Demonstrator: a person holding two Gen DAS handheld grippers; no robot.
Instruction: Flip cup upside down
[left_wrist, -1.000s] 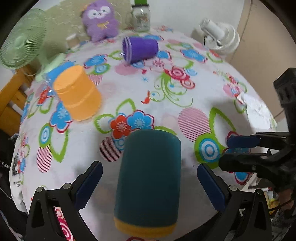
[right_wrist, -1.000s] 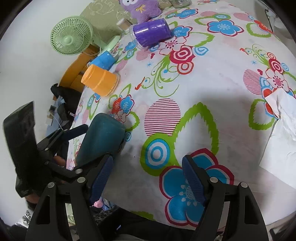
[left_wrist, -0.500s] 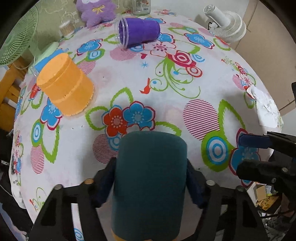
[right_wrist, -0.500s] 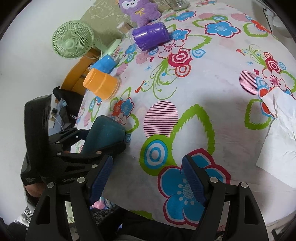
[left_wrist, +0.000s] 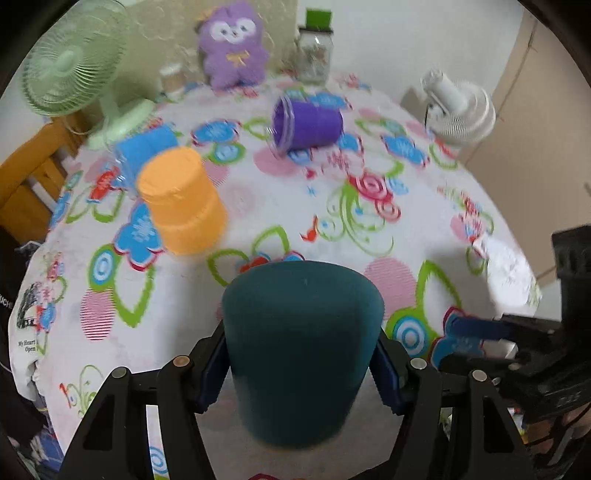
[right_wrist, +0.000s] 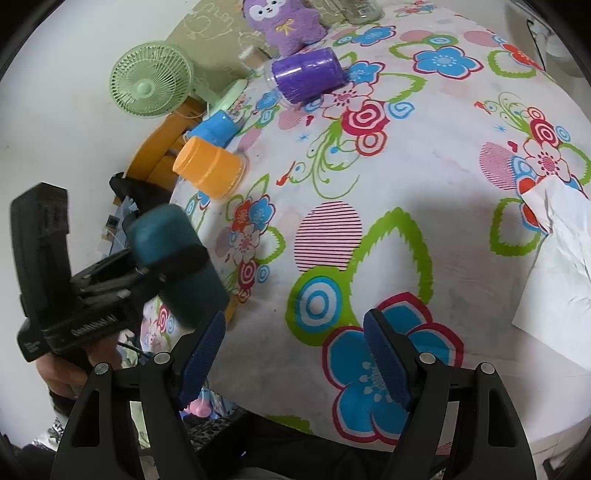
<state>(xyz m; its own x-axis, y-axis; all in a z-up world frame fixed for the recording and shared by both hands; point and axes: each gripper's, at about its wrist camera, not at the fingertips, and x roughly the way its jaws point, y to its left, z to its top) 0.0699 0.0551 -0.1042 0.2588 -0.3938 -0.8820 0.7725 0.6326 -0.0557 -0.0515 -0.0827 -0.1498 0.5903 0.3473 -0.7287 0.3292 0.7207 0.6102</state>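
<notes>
My left gripper is shut on a dark teal cup, held by its sides above the near table edge, closed base pointing away from me. In the right wrist view the teal cup is lifted and tilted at the table's left edge, clamped in the left gripper. My right gripper is open and empty over the near edge; it shows at the right of the left wrist view.
An orange cup stands upside down on the floral tablecloth, a blue cup behind it. A purple cup lies on its side. A green fan, purple plush, jar, white fan and paper ring the table.
My left gripper closed on the teal cup, then lifted it off the table and tilted it up. The right gripper stayed open and nearly still.
</notes>
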